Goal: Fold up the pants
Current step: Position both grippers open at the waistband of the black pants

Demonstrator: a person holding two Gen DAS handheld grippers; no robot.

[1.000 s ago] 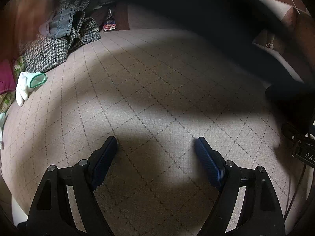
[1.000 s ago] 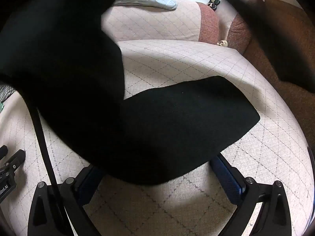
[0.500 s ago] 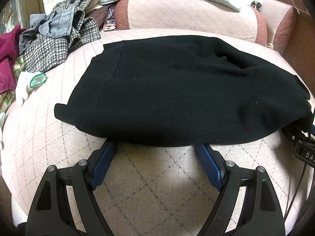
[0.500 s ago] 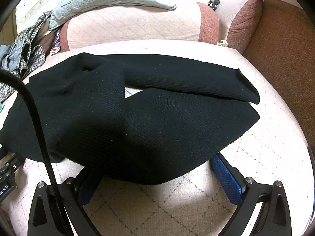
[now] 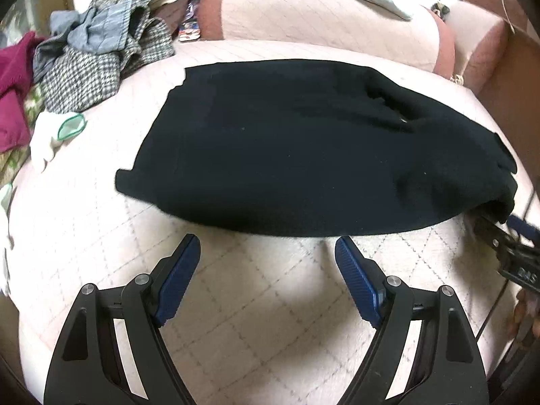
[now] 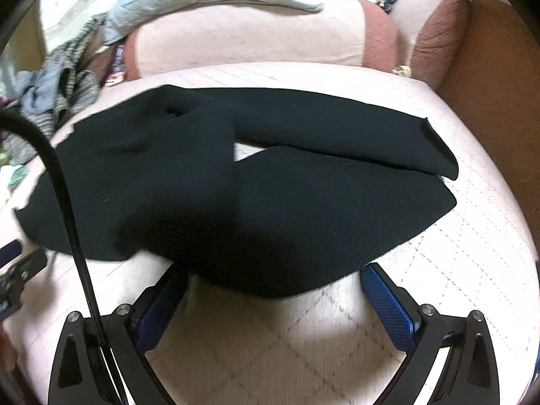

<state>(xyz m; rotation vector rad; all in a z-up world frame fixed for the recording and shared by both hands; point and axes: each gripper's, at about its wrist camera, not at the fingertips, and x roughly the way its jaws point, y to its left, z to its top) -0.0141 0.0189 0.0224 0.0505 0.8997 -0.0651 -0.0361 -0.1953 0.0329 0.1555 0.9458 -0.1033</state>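
Note:
Black pants lie spread flat on the pale quilted sofa seat, waist to the left, two legs to the right. In the right wrist view the pants show one leg lying over the other near the hems. My left gripper is open and empty, just in front of the pants' near edge. My right gripper is open, its blue fingertips at the near edge of the lower leg, which drapes over them. The right gripper also shows in the left wrist view at the far right.
A heap of clothes with a houndstooth garment and denim lies at the back left, beside a maroon cloth and a white glove. Pink cushions and a grey quilt line the back. A brown armrest bounds the right.
A second ago the pants were in the air, blocking both views; they have dropped and now lie flat on the seat. Both grippers stay open and have backed off slightly.

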